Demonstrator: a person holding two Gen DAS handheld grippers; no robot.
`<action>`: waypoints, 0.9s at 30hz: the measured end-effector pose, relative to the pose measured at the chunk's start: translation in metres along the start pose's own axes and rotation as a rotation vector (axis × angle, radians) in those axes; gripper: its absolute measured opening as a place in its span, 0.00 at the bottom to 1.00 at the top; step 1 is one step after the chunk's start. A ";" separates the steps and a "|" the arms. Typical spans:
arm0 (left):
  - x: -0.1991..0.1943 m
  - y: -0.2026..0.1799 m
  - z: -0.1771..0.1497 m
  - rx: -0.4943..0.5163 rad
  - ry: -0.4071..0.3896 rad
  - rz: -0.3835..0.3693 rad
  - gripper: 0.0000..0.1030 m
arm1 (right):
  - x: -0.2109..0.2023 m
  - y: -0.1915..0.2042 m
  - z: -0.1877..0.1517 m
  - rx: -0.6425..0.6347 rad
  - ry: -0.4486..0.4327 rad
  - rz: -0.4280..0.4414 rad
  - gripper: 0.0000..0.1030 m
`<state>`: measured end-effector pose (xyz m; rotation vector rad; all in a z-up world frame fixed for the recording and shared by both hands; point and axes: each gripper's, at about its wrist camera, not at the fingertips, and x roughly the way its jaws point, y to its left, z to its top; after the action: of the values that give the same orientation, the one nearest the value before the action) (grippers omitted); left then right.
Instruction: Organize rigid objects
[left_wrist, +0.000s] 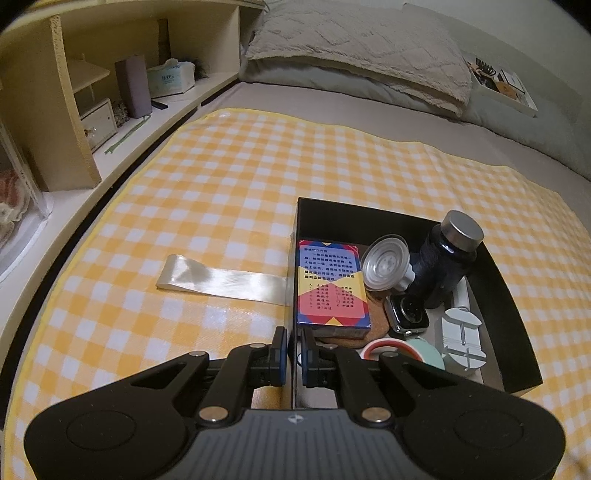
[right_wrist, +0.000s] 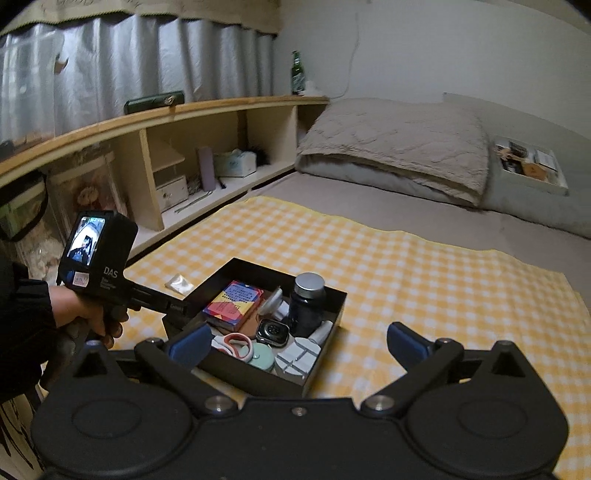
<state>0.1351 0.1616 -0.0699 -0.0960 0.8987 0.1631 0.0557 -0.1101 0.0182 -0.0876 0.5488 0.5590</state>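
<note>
One black tray (left_wrist: 513, 295) sits on the yellow checked cloth (left_wrist: 221, 192) on the bed. It holds one card box (left_wrist: 330, 284) at left, one dark bottle (left_wrist: 448, 258) with a silver cap at far right, one clear suction cup (left_wrist: 386, 264) between them, one smartwatch (left_wrist: 408, 315), one cork coaster (left_wrist: 376, 325) under the card box, one red-and-white ring (left_wrist: 380, 347), one mint disc (left_wrist: 428, 352) and one pale grey block (left_wrist: 463, 343) at the near right. One clear wrapper (left_wrist: 221, 280) lies on the cloth, left of the tray.

The left gripper (left_wrist: 294, 350) has its jaws clamped on the tray's near left wall. The right gripper (right_wrist: 295, 343) hovers near the tray, jaws spread wide, holding nothing.
</note>
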 end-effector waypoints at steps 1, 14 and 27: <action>-0.002 -0.001 0.000 0.002 -0.003 0.004 0.09 | -0.003 -0.001 -0.003 0.013 -0.004 -0.005 0.99; -0.085 -0.012 -0.015 -0.009 -0.135 -0.045 0.65 | -0.033 -0.001 -0.019 0.058 -0.061 -0.023 1.00; -0.161 -0.033 -0.062 -0.001 -0.309 -0.105 0.91 | -0.045 -0.004 -0.030 0.070 -0.073 -0.070 1.00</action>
<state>-0.0050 0.1040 0.0187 -0.1154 0.5844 0.0776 0.0119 -0.1420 0.0158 -0.0195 0.4918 0.4727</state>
